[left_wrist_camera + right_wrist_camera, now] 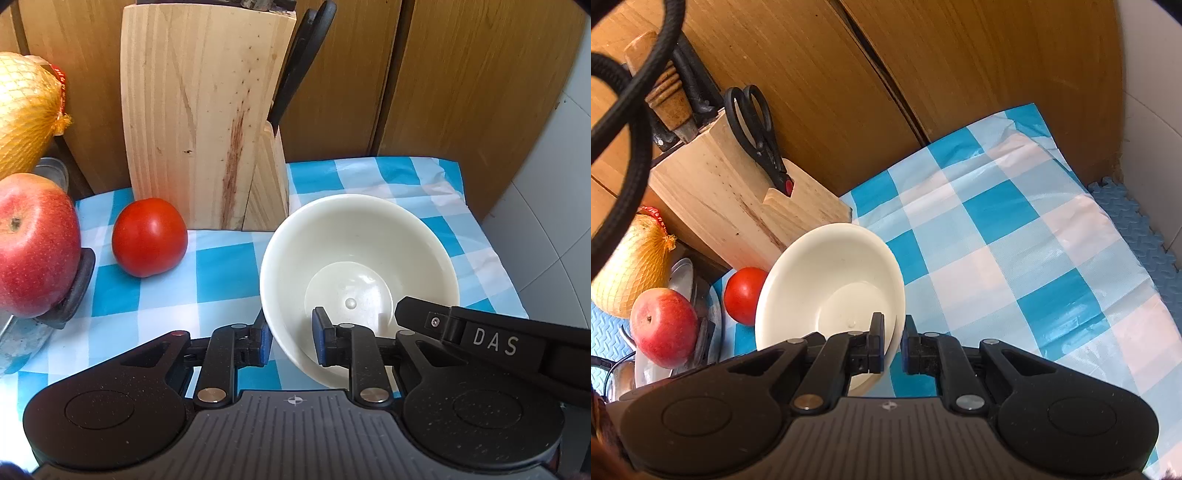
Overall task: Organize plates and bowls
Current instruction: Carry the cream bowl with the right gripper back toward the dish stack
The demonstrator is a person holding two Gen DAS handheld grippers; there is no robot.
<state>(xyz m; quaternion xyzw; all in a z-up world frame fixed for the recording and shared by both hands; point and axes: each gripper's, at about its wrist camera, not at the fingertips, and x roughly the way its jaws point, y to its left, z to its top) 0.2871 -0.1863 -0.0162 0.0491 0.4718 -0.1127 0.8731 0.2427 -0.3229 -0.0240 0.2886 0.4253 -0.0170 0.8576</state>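
- Checked blue cloth (1015, 236) is covering the counter before wooden doors (461, 74).
- I am clamping my left hand-held gripper (291, 339) and right hand-held gripper (894, 347) on the cream bowl's (354, 236) rim.

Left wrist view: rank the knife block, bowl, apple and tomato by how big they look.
1. Knife block
2. Bowl, held at its rim by both grippers
3. Apple, though it is cut off by the frame edge and nearer the camera, so its place is unsure
4. Tomato
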